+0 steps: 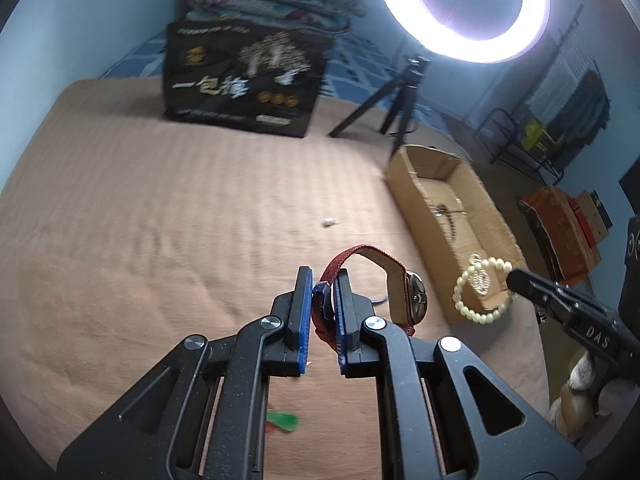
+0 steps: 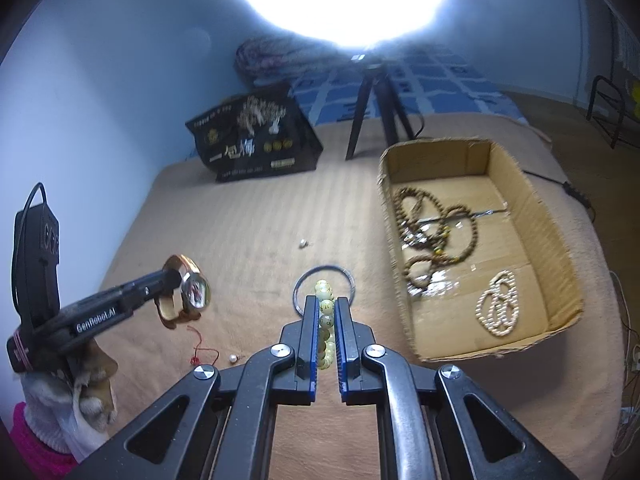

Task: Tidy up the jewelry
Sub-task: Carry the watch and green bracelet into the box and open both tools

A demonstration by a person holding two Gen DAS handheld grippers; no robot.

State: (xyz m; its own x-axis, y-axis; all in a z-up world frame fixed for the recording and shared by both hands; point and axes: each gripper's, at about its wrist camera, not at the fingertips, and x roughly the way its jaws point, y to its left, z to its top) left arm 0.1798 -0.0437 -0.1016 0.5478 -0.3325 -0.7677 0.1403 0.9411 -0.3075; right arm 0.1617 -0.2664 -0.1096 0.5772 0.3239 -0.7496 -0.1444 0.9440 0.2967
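Observation:
My left gripper [image 1: 323,280] is shut on the red strap of a wristwatch [image 1: 414,294], which hangs above the tan bed cover; the same watch [image 2: 192,292] shows at the left of the right wrist view. My right gripper [image 2: 325,302] is shut on a pale green bead bracelet [image 2: 325,312], seen as a ring of beads [image 1: 480,292] at the right of the left wrist view. An open cardboard box [image 2: 560,272] on the right holds brown bead strings [image 2: 432,224] and a white bead string [image 2: 498,308].
A thin dark bangle [image 2: 324,288], a small silver piece [image 2: 303,244], a red cord [image 2: 204,350] and a pearl [image 2: 232,358] lie on the cover. A green item [image 1: 284,420] lies under my left gripper. A black printed bag [image 2: 256,144] and a tripod [image 2: 376,108] stand behind.

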